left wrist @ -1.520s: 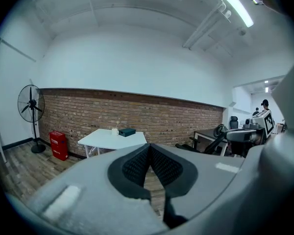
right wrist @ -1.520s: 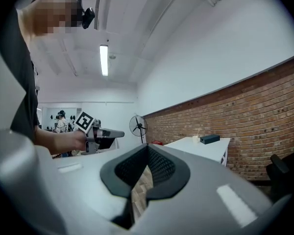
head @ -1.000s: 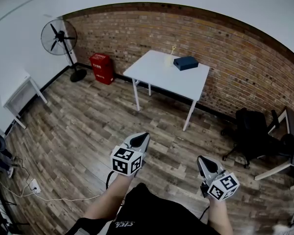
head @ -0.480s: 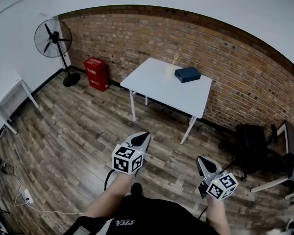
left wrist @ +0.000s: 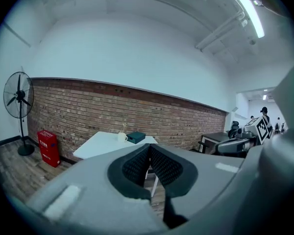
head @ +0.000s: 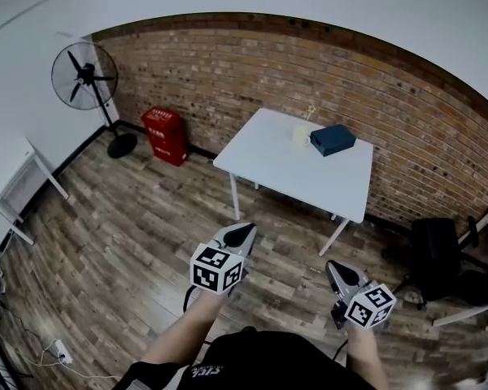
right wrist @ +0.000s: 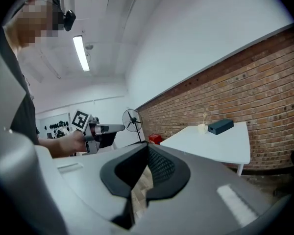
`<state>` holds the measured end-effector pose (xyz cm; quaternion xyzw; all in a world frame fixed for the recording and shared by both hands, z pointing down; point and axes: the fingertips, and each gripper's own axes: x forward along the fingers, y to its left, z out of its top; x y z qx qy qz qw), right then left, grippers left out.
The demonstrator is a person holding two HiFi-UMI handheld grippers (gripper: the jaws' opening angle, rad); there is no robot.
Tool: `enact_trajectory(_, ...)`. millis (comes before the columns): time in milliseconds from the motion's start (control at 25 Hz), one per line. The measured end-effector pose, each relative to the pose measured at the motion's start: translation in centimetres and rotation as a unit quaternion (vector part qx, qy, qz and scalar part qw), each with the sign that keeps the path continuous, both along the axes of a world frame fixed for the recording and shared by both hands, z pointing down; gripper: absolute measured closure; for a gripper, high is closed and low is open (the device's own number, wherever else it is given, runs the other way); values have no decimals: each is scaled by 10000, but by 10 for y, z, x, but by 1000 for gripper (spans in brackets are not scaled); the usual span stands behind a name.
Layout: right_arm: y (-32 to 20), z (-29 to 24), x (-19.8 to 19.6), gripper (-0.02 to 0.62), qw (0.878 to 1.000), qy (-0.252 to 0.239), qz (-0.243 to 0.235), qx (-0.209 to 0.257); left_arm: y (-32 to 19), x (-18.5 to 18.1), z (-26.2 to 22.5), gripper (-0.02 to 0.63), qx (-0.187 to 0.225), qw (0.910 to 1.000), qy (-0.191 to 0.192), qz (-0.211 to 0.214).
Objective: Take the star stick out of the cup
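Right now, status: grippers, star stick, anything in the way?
Left hand-held gripper, right hand-held gripper: both shut, empty. Pale star stick in white cup on white table, untouched. Nothing blocking.

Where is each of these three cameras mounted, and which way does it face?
Head view: on the head, facing steeply down at floor and table; forearms, left hand-held gripper and right hand-held gripper show.
Left gripper view: on the left one, along its shut jaws toward the table.
Right gripper view: same on the right; left hand shows.
Shared: table, cup, box.

steep overhead, two low views, table (head: 285, 162) shared
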<state>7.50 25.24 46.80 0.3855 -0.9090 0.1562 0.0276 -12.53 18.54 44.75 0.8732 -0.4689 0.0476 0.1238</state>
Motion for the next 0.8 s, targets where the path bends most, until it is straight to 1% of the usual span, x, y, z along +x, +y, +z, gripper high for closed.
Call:
enact_trajectory(200, -31, 11, -60, 595, 9991, 12, -406, -147, -31, -38, 9, 600, -52, 9999, 87, -135)
enact_trajectory(280, -41, 14, -74, 594, 9981, 76, -587, -178, -41, -45, 12, 600, -84, 9998, 108, -151)
enact_trajectory(360, -55, 20, -78, 594, 9976, 116, -643, -249, -52, -51, 20, 600, -166, 9997, 97, -178)
enact_trajectory(560, -95, 36, -76, 595, 9972, -25, -584, -472, -84, -60, 44, 600, -435, 9986, 121, -292)
enact_trajectory(680, -130, 43, -76, 595, 9965, -111, -642, -519, -117, -57, 49, 600, -478, 9984, 65, -298)
enact_trajectory(800, -174, 47, -71, 594, 9961, -184, -693, -521, -160, -49, 50, 600, -471, 9984, 14, -313)
